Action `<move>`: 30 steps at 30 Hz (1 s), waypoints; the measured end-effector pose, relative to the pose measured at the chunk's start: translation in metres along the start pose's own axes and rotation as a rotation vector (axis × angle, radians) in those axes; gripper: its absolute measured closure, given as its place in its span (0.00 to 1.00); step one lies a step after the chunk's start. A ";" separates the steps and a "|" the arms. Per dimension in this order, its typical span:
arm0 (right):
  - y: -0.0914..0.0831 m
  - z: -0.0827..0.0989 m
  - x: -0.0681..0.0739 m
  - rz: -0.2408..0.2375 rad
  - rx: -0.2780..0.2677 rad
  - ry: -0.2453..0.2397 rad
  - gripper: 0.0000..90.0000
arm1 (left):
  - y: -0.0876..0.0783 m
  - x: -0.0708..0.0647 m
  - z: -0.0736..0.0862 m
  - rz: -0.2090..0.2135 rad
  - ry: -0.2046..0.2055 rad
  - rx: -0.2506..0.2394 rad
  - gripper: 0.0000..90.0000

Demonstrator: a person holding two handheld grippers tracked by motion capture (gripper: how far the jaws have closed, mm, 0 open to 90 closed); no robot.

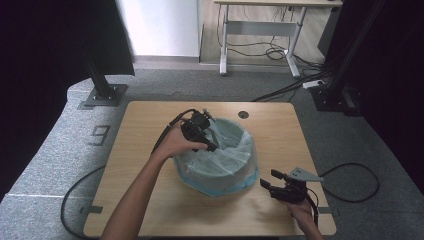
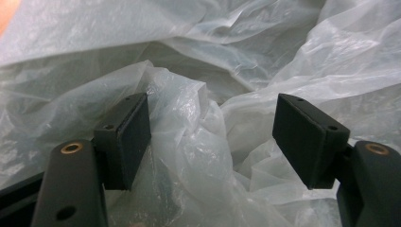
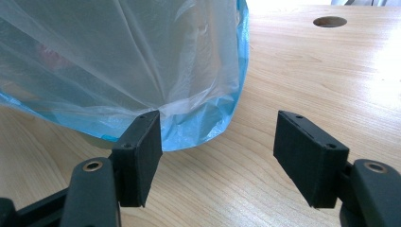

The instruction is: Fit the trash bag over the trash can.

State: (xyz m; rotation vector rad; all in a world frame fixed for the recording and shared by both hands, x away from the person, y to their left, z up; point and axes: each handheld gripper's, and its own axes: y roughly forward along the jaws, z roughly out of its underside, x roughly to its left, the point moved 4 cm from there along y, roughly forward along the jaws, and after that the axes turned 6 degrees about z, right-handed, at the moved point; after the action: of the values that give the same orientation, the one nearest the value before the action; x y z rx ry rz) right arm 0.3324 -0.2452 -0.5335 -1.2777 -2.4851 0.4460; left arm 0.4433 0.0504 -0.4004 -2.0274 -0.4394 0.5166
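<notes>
High view puts the left gripper (image 1: 212, 146) over the near-left rim of the bin (image 1: 216, 186), its tips dipped into the bag (image 1: 227, 150) that lines it. Its own view shows the jaws wide apart with a crumpled ridge of the bag (image 2: 189, 142) rising between them; the film lies against the left pad (image 2: 135, 137), while the right pad (image 2: 302, 137) stands clear, so nothing is pinched. The right gripper (image 1: 265, 185) rests low on the table (image 1: 150, 120) just beside the bin's near-right foot, also spread open and empty; in its view the bag's blue hem (image 3: 208, 132) hangs just past the left pad, apart from both. I judge the step to be seating or gathering the liner inside the bin, with the grasp not yet made. Next, the left jaws should close on that ridge, squarely and gently, since thin film slips or tears easily.
</notes>
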 end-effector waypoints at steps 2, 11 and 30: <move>-0.001 0.000 0.000 0.001 -0.002 0.001 0.36 | -0.002 -0.001 0.000 0.004 0.002 -0.014 0.32; 0.000 0.000 -0.002 0.007 -0.003 0.004 0.36 | -0.028 -0.013 0.009 0.010 0.032 -0.132 0.31; 0.002 0.002 -0.002 0.016 0.013 0.002 0.36 | -0.074 -0.034 0.063 -0.021 0.045 -0.362 0.32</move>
State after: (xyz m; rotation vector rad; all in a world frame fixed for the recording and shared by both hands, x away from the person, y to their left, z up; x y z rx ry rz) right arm 0.3337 -0.2464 -0.5365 -1.2927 -2.4687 0.4636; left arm 0.3746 0.1136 -0.3575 -2.3728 -0.5574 0.3984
